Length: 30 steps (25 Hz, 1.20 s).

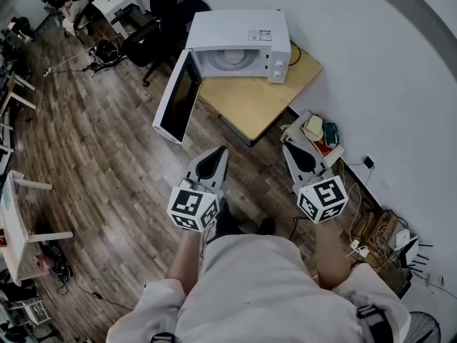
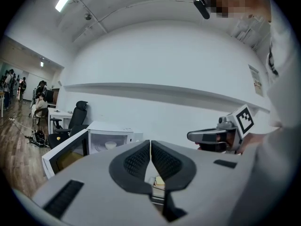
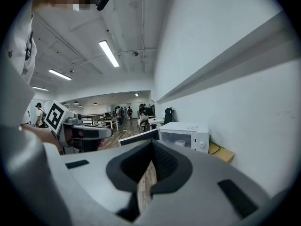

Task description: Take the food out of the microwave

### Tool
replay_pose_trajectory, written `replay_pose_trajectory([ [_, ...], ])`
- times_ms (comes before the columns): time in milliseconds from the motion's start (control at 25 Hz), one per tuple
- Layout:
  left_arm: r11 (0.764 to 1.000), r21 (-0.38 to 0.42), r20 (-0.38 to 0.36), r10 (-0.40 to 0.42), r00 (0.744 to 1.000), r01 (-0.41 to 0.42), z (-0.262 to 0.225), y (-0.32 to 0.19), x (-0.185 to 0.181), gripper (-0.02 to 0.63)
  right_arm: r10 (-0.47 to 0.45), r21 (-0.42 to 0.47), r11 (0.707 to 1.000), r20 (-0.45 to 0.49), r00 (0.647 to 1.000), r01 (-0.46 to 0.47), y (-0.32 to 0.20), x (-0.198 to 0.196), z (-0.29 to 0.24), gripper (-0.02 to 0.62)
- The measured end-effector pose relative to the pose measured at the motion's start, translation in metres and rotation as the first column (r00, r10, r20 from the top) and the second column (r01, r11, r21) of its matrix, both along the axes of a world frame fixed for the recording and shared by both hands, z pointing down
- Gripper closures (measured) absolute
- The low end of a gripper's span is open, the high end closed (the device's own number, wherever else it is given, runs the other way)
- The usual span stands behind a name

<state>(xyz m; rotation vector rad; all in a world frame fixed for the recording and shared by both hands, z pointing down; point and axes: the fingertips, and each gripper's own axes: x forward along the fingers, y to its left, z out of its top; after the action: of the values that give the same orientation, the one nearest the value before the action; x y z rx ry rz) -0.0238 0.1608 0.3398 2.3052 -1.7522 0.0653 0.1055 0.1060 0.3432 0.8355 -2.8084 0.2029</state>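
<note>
A white microwave (image 1: 239,45) stands on a wooden table (image 1: 253,106) against the wall, its door (image 1: 177,98) swung wide open to the left. Inside sits a pale bowl of food (image 2: 110,145), also visible as a bowl (image 3: 180,143) in the right gripper view. My left gripper (image 1: 220,151) and right gripper (image 1: 288,148) are side by side over the floor, well short of the table, both pointing toward the microwave. Both are shut with nothing between the jaws. Each gripper view shows the other gripper alongside.
A low stand with small items (image 1: 314,134) sits by the wall right of the table. Cables and a power strip (image 1: 368,231) lie on the floor at the right. Office chairs (image 1: 161,16) stand behind the microwave, a white table (image 1: 11,216) at far left.
</note>
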Motion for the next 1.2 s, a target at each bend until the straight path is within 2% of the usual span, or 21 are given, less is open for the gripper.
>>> replay_pose_trajectory([
  [280, 0.999, 0.000, -0.013, 0.047, 0.999, -0.047, 0.003, -0.015, -0.054, 0.595, 0.065, -0.016, 0.998, -0.017, 0.998, -0.065, -0.006, -0.050, 0.004, 0.595],
  [640, 0.989, -0.019, -0.042, 0.145, 0.989, -0.146, 0.018, -0.025, -0.098, 0.594, 0.154, -0.036, 0.987, -0.049, 0.987, -0.156, -0.004, -0.095, 0.015, 0.561],
  [960, 0.975, -0.038, -0.063, 0.215, 0.975, -0.217, 0.032, -0.034, -0.115, 0.592, 0.210, -0.069, 0.974, -0.067, 0.975, -0.215, 0.004, -0.122, 0.028, 0.534],
  [1200, 0.965, -0.069, -0.077, 0.248, 0.966, -0.253, 0.045, -0.034, -0.113, 0.543, 0.220, -0.088, 0.970, -0.092, 0.971, -0.228, 0.002, -0.129, 0.037, 0.491],
])
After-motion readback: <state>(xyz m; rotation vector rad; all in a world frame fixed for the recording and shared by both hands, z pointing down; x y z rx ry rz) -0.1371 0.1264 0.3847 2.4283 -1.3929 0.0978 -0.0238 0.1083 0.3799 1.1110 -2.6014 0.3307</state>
